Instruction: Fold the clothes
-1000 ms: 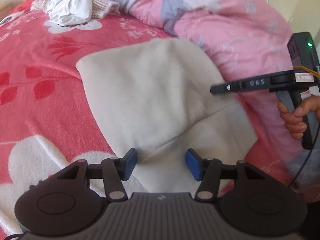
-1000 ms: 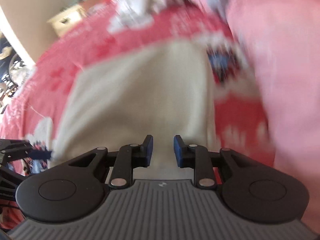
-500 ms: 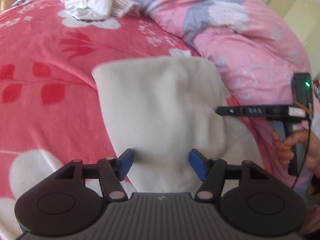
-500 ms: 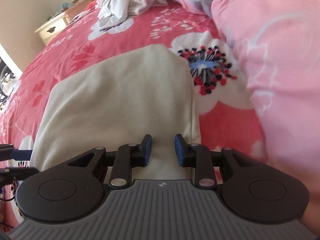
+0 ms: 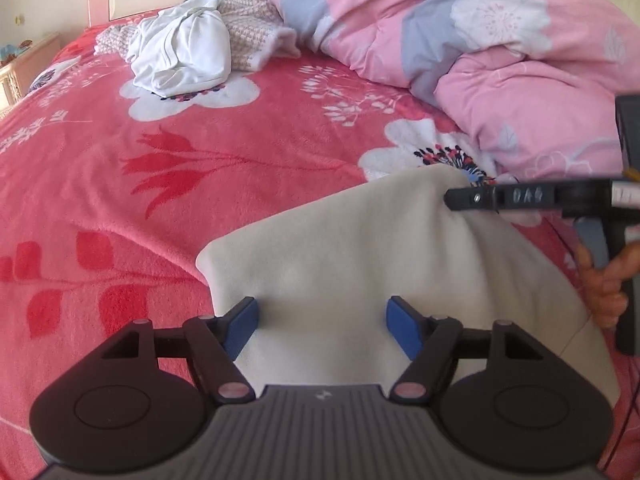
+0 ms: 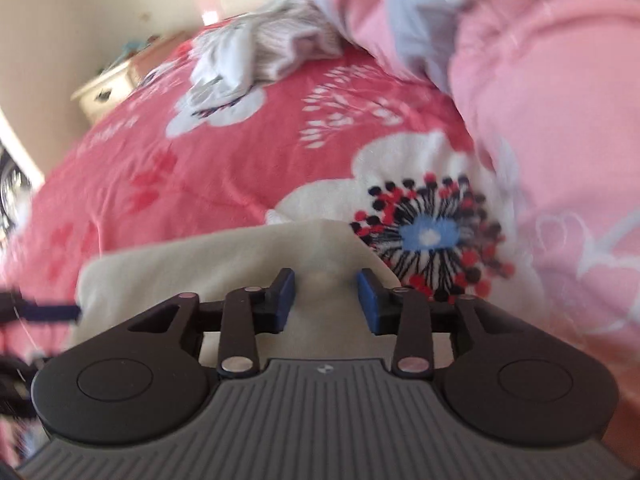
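the left gripper (image 5: 322, 326) is hovering over a folded cream cloth (image 5: 360, 248) lying on the red floral blanket (image 5: 160, 152), its jaws parted and just widening, gripping nothing. the right gripper (image 6: 325, 297), slightly blurred, seems released too, jaws spreading above the cloth's far corner. beyond, a white garment (image 5: 184, 56) is lying crumpled beside a pink quilt (image 5: 500, 48).
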### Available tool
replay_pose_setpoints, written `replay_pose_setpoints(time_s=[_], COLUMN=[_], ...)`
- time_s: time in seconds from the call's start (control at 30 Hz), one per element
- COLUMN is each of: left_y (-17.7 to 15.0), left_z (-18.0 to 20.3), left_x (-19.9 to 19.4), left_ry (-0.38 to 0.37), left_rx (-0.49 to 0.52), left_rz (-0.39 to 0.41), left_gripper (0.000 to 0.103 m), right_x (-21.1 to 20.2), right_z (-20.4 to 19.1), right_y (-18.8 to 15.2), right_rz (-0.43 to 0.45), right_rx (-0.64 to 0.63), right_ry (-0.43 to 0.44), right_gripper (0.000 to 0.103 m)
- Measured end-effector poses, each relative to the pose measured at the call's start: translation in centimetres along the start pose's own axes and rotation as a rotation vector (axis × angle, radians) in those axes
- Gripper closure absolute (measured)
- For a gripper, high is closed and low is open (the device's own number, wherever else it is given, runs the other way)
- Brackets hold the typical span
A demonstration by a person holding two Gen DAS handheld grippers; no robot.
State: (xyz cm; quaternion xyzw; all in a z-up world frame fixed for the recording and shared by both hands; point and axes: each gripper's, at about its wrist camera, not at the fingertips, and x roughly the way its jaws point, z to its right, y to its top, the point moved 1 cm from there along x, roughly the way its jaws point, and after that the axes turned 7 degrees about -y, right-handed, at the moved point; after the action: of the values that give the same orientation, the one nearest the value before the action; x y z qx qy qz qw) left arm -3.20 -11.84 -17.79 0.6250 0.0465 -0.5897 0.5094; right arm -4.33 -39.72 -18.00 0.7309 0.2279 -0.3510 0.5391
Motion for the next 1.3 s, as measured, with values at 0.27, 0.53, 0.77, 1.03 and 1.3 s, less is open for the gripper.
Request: replay_pose_setpoints(time_s=[0.27,0.53,0.77,1.03,1.3], left_y=[0.4,0.8,0.6,0.6,0.5], left_z=[-0.1,0.1,0.4,0.7,1.2], left_x=[0.1,0.1,0.2,0.2,0.2], left_ry=[0.014,0.033,0.057,0.073,0.088], left_rx=[-0.030,-0.039,-0.026,-0.023,-0.011], left_rz=[-0.025,-0.048,-0.050,-0.054,-0.046], left_gripper=[0.031,0.031,0.031,0.031,0.031], right_x=[-1.9,0.2,0.2,-1.5,-1.1], right_z=[-3.3,-5.2,-5.0,-5.0,-3.8], right_y=[1.3,1.5,1.0,0.9,-0.7], right_rz=[0.055,0.013,0.018,0.083,0.056], right_rx=[-0.086,-0.175,-0.190,-0.202,-0.237], right_ry=[0.037,0.005,0.008,-0.017,-0.043], right_gripper=[0.068,0.068,0.068,0.068,0.066])
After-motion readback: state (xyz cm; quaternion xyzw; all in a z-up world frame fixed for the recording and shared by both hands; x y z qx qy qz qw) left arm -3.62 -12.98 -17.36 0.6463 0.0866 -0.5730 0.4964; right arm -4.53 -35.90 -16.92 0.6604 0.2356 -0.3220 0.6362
